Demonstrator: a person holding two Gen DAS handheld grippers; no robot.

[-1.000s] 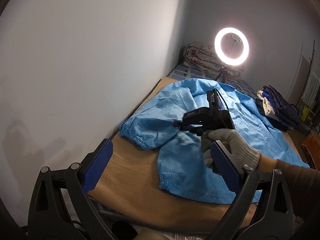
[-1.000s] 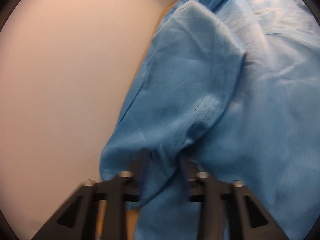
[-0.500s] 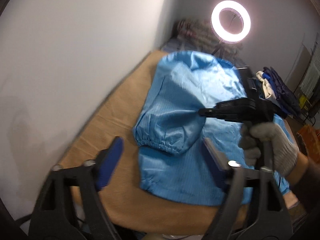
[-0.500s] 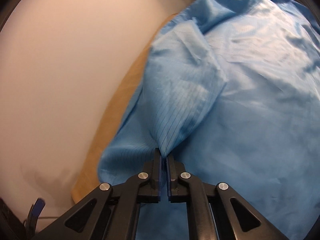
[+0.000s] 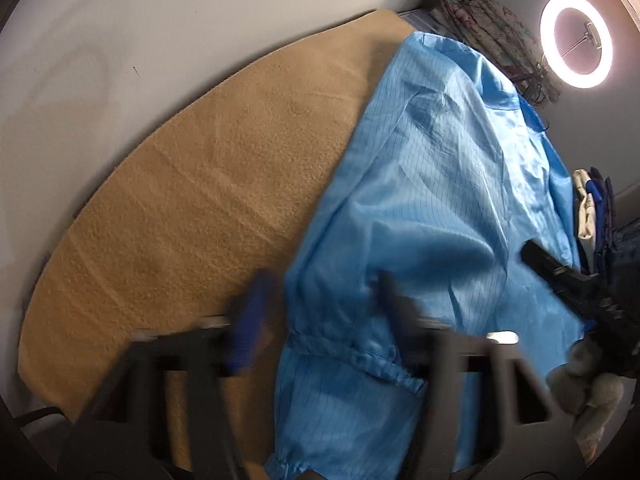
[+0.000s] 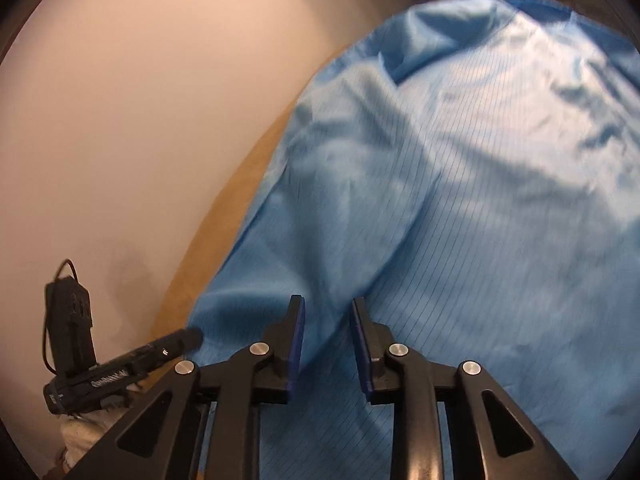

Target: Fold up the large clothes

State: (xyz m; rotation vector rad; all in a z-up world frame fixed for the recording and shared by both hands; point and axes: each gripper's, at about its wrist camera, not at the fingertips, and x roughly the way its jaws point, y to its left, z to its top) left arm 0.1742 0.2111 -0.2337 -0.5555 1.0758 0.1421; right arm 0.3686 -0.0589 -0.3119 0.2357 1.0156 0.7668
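Observation:
A large light-blue striped garment (image 5: 432, 208) lies spread on a tan blanket (image 5: 208, 184), its sleeve folded in over the body with the elastic cuff (image 5: 356, 360) near me. My left gripper (image 5: 320, 312) is open, motion-blurred, its jaws straddling the sleeve just above the cuff. My right gripper (image 6: 326, 320) is open just over the folded sleeve fabric (image 6: 400, 220) and holds nothing. It also shows in the left wrist view (image 5: 576, 284) at the right edge, held by a gloved hand. The left gripper shows in the right wrist view (image 6: 132, 364) at lower left.
A white wall (image 5: 140, 32) runs along the blanket's left side. A lit ring light (image 5: 576, 40) and a bundled quilt (image 5: 488, 28) stand at the far end. A pile of dark and white clothes (image 5: 592, 212) lies at the right.
My right gripper has let go of the sleeve and opened after laying it over the body. My left gripper has dropped down and forward to the cuff.

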